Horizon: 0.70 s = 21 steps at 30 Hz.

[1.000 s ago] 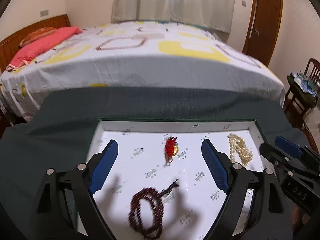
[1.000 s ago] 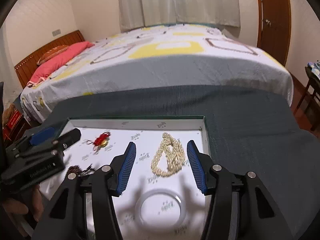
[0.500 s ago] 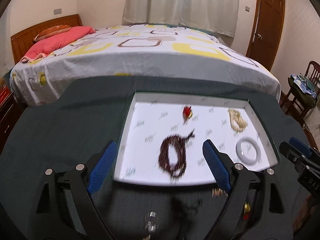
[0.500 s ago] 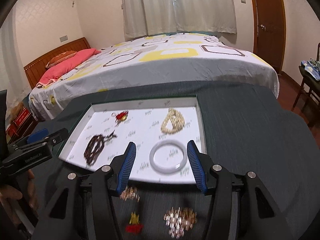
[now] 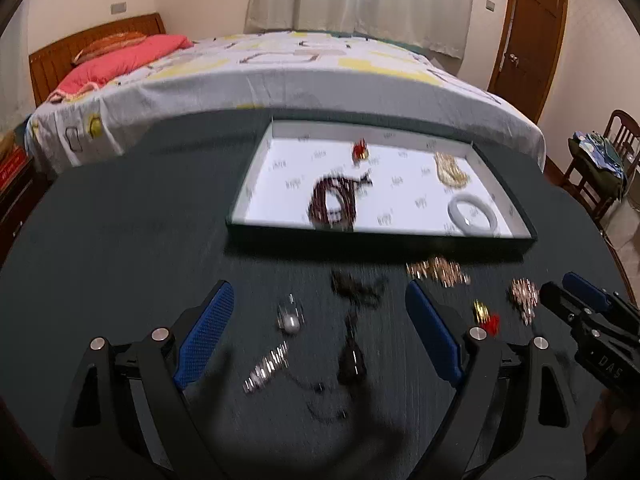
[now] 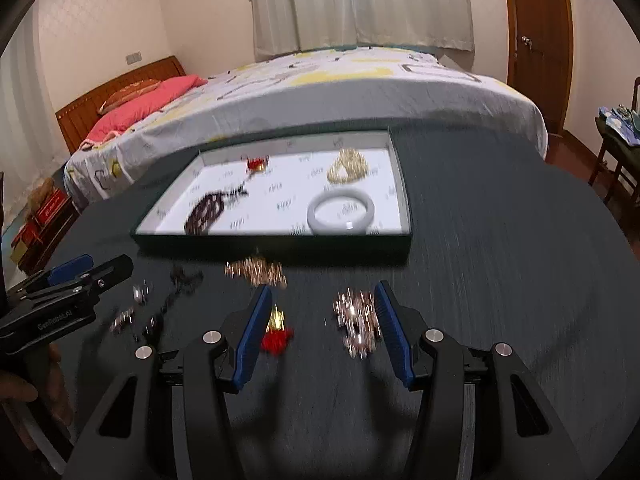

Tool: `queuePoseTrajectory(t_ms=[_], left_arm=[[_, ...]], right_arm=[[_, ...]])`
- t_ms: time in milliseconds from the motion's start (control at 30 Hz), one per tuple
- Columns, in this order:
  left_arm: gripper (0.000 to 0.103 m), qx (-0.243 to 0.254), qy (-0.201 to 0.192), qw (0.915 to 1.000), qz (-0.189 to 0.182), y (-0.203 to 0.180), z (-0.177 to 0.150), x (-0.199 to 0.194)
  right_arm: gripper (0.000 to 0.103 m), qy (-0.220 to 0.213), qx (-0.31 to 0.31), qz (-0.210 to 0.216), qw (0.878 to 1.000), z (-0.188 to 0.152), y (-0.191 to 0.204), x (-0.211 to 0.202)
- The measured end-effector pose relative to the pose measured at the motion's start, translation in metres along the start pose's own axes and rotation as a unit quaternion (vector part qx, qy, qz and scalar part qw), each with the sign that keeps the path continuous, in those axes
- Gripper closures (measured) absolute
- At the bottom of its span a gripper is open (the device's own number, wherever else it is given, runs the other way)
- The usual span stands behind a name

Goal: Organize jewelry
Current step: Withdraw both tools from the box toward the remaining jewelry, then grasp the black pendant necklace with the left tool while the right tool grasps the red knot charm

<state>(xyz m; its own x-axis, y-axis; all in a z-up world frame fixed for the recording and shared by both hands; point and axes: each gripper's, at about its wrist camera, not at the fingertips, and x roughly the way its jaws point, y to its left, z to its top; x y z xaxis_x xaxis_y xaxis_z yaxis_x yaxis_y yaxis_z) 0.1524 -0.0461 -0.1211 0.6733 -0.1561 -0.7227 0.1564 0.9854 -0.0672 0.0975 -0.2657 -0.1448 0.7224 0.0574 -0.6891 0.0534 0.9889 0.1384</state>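
— Where's the jewelry?
— Some lies in my tray [image 5: 256, 168]; loose pieces, like the rose-gold chain [image 6: 356, 316], sit on the dark table [image 6: 500, 280].
— Your grippers?
— Left gripper [image 5: 320, 332] and right gripper [image 6: 320, 328] both spread, holding nothing.

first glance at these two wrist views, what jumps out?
The white-lined tray on the dark table, holding a pale bangle, a cream bead strand, dark beads and a red charm. In front of it, loose glittery pieces and a red tassel lie on the cloth between the open right tool; the left tool is open too.
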Motion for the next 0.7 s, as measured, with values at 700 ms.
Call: queuePoseTrajectory(t_ms=[700], left_arm=[[0.048,0.031,0.061,0.9976,0.001,-0.027,-0.042,0.026]], right_arm=[[0.050,0.006,0.051,-0.006,0.999,-0.028,-0.043,-0.009]])
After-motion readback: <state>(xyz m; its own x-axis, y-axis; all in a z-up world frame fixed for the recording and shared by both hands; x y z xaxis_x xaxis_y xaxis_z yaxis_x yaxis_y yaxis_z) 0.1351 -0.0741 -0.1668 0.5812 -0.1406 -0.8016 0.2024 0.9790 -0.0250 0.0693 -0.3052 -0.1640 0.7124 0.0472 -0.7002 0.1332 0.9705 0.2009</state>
